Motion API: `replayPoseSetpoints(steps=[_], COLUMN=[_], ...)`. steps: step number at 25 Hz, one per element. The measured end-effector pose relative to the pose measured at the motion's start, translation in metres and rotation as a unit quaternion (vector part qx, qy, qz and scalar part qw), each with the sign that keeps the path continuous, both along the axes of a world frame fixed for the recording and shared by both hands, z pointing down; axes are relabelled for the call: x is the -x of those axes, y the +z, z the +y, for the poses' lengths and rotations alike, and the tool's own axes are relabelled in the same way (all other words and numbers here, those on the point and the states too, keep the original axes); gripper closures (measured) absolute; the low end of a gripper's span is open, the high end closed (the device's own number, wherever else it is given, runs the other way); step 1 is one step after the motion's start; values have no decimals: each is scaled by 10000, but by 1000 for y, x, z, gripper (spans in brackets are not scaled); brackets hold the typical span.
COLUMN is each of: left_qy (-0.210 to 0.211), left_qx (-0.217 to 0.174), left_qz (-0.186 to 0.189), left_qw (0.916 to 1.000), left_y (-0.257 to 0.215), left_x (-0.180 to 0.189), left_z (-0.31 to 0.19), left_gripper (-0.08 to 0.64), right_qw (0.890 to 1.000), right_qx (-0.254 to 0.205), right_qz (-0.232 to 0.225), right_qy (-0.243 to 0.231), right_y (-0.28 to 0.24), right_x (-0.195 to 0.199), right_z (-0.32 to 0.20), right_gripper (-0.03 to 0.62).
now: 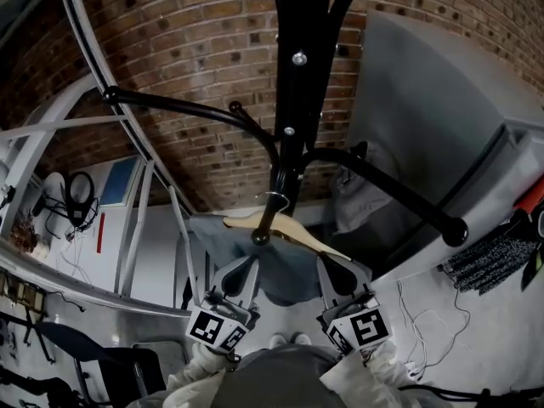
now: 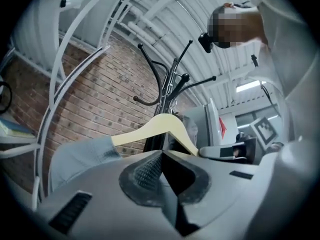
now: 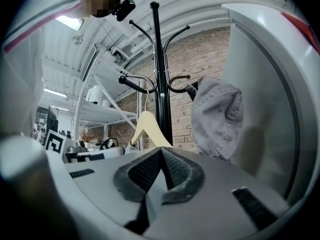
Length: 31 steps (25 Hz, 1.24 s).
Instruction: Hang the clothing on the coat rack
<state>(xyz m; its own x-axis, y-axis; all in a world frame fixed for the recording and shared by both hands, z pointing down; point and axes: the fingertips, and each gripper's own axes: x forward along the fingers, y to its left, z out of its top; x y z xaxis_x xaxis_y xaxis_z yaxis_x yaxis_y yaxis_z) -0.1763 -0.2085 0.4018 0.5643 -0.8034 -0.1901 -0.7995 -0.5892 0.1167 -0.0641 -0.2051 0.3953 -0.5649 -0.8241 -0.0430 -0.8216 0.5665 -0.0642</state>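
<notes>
The black coat rack (image 1: 297,100) stands before a brick wall. A pale wooden hanger (image 1: 293,230) hangs by its wire hook from one low arm of the rack, carrying a grey-blue garment (image 1: 285,279). My left gripper (image 1: 246,269) is just under the hanger's left half, against the garment, with its jaws shut. In the left gripper view its tips (image 2: 162,153) meet with nothing visible between them, and the hanger (image 2: 160,126) lies just beyond. My right gripper (image 1: 330,266) sits under the hanger's right end; its jaws (image 3: 161,150) are shut too, with nothing between them.
A second pale grey garment (image 3: 217,116) hangs on the rack's right side. A long black rack arm (image 1: 399,194) reaches out to the right. White metal shelving (image 1: 51,143) stands at the left and a grey panel (image 1: 425,100) at the right. A dark chair (image 1: 93,355) sits lower left.
</notes>
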Motion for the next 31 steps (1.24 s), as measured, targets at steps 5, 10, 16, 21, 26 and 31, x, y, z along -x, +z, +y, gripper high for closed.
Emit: replayPoseSetpoints(steps=[5, 10, 16, 21, 26, 31], left_qy=[-198, -529, -591, -636, -655, -603], left_qx=[-58, -300, -265, -243, -319, -211], left_qz=[-389, -484, -517, -411, -487, -459], left_qw=[9990, 9970, 9966, 9968, 9962, 9969], left_y=[2, -18, -23, -24, -25, -18], left_x=[3, 6, 7, 11, 10, 10], left_z=[3, 4, 4, 3, 4, 6], left_gripper=[552, 552, 552, 552, 552, 552], right_qw=[9998, 9994, 9994, 9992, 9991, 9991], right_qx=[-6, 179, 133, 239, 280, 297], right_qz=[-43, -167, -107, -167, -179, -164], right_qy=[-173, -263, -291, -263, -248, -252], right_y=[0, 2, 4, 4, 3, 3], right_x=[7, 12, 12, 10, 11, 12], right_z=[0, 2, -1, 0, 2, 4], right_gripper=[569, 569, 569, 569, 569, 569])
